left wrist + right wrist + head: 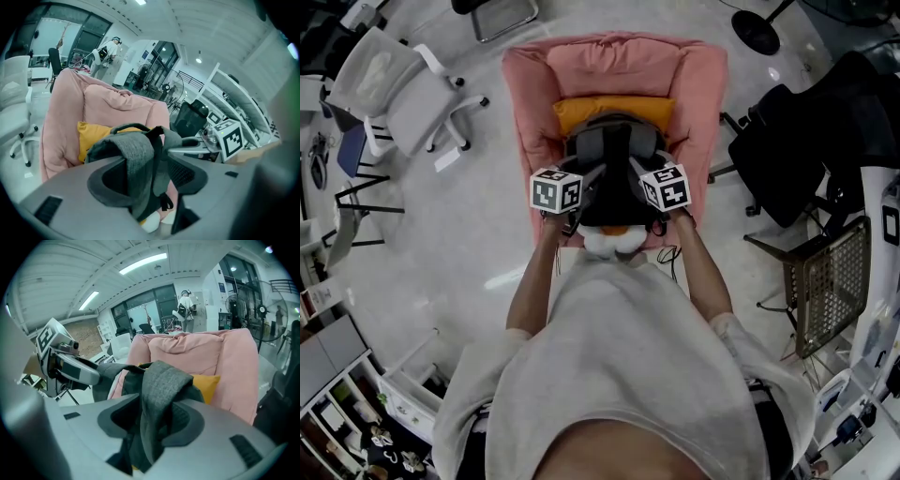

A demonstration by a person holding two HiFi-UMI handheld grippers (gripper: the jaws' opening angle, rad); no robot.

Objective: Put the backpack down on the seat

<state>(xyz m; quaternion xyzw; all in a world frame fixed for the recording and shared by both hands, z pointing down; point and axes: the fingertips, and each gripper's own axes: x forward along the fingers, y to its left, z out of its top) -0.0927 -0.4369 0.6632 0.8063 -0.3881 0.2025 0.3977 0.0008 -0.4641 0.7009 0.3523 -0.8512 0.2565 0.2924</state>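
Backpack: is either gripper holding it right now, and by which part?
Neither. A shoulder strap lies loose between the open jaws of each: left gripper, right gripper. The backpack rests on the armchair.

You have bare floor (441, 234) left of the pink armchair (525, 112); on its right a black chair (787, 159) stands close (the backpack (614, 145) fills the seat).
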